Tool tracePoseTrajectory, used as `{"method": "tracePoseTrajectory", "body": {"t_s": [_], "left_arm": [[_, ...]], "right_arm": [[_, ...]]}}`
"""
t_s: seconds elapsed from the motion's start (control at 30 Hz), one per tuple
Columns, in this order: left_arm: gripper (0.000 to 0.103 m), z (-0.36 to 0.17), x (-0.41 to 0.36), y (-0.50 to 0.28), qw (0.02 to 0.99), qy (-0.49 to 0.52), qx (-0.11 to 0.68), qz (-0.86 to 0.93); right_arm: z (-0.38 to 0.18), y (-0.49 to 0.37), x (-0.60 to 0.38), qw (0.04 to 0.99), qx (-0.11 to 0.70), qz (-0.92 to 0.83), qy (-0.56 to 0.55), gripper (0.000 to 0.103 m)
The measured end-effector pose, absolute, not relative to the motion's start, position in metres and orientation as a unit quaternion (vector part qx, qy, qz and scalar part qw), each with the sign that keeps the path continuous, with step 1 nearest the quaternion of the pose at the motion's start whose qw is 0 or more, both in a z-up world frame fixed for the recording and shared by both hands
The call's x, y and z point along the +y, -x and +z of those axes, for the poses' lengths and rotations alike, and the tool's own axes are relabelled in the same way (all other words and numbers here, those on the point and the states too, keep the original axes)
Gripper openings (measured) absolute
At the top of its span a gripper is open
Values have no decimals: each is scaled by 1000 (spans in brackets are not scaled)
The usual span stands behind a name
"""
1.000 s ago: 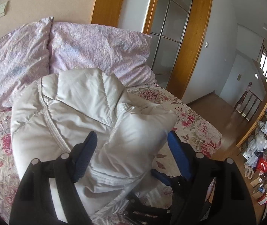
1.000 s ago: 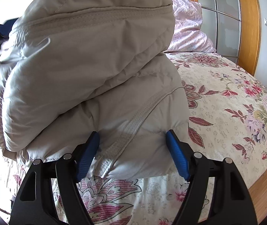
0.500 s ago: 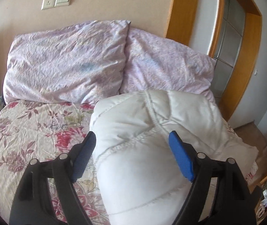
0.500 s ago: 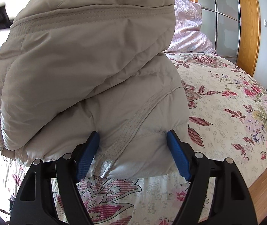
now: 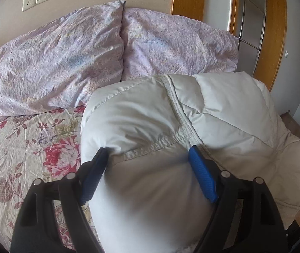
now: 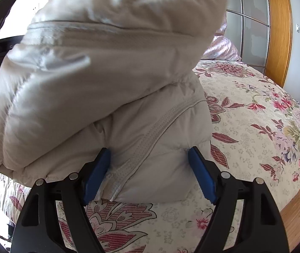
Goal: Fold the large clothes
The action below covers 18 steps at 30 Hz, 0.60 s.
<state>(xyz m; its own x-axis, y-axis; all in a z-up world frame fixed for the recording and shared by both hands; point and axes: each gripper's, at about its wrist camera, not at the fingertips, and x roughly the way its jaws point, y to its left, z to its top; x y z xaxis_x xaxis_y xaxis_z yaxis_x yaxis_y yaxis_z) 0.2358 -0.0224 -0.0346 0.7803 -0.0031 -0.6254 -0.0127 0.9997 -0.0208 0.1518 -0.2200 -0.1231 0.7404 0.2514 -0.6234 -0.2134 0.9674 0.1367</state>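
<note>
Folding status: looking like the late stage, honestly. The puffy white down jacket (image 5: 171, 139) is already sitting as a thick bundle with layers stacked on each other, so most of the folding seems done.

Where the jacket is: filling the center and right of the left wrist frame, and taking up the whole upper left and middle of the right wrist frame (image 6: 107, 88), resting on the floral bedspread (image 6: 255, 126).

Left gripper (image 5: 147, 168): spread wide, its blue pads pressing into either side of a fat fold of the jacket near a seam. It's straddling the bulk, and I can't tell whether it's really clamping or just squeezing the puff.

Right gripper (image 6: 148, 168): same deal, opened wide, pads dug into the lower folded edge at the bottom center of its frame. Grip or just contact, can't tell.

Background: two lilac pillows (image 5: 65, 59) sitting across the upper left of the left wrist frame, a wooden door frame (image 6: 278, 31) at the upper right.

What's left: my guess is pressing the bundle flat, tidying the edges, then letting go. The top layer is looking blurry and puffed up, so it's probably not settled yet.
</note>
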Motion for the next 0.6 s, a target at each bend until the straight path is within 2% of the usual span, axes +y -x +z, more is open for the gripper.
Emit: {"method": "tracePoseTrajectory", "body": {"t_s": [0.4,0.6], "left_arm": [[82,-52,-50,-251,946,-30,324,0],[86,-43,-35,-242,950,8,311,-11]], "right_arm": [[-115,-140,-232,930,339,141,-25,79],[-66,-107,-252,945,262,193,-23,79]]}}
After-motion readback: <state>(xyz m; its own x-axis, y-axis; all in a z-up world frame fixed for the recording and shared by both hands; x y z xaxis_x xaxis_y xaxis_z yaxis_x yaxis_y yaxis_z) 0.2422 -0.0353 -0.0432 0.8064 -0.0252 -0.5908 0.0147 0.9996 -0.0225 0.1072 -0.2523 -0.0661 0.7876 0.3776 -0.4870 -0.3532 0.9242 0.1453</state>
